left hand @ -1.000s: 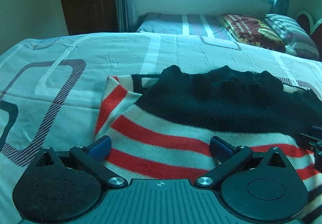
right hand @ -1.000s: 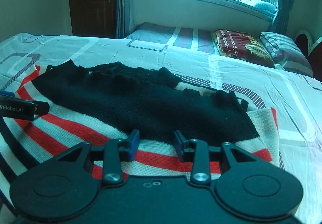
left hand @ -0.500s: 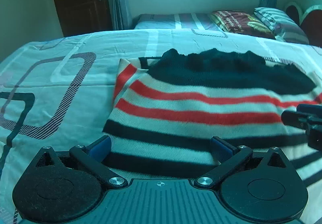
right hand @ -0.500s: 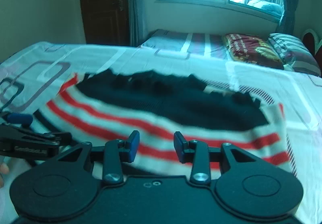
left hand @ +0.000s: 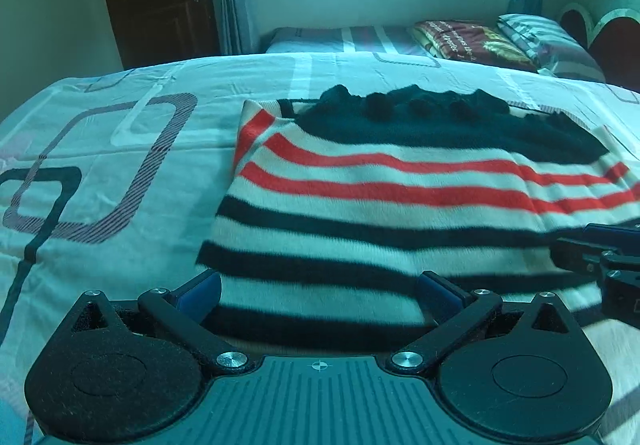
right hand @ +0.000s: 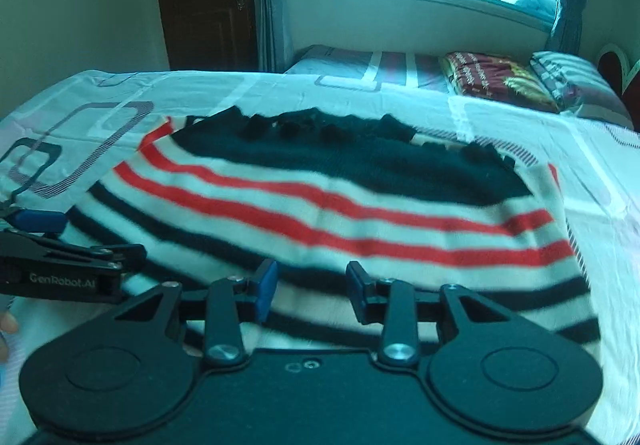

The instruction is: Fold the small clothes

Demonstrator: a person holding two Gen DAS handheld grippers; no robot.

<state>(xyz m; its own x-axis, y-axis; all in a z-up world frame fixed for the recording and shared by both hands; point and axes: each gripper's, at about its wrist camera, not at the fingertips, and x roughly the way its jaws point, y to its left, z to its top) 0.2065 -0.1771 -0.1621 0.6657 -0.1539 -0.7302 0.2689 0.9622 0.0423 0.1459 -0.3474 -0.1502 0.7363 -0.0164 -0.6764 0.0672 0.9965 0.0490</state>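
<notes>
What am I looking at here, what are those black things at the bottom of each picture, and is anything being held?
Those black shapes are hand-held grippers, one in each of a person's hands, each with two blue-tipped fingers. A wide-angle camera sits on each gripper and looks forward along its fingers, so every picture shows its own gripper at the bottom edge. One picture comes from the left gripper, the other from the right gripper. Each also catches the other gripper at its side.

In front of them lies a striped sweater, white with red and dark bands and a dark upper part, spread on a patterned bedsheet. Pillows lie further back.

Both grippers are open; neither holds anything.
</notes>
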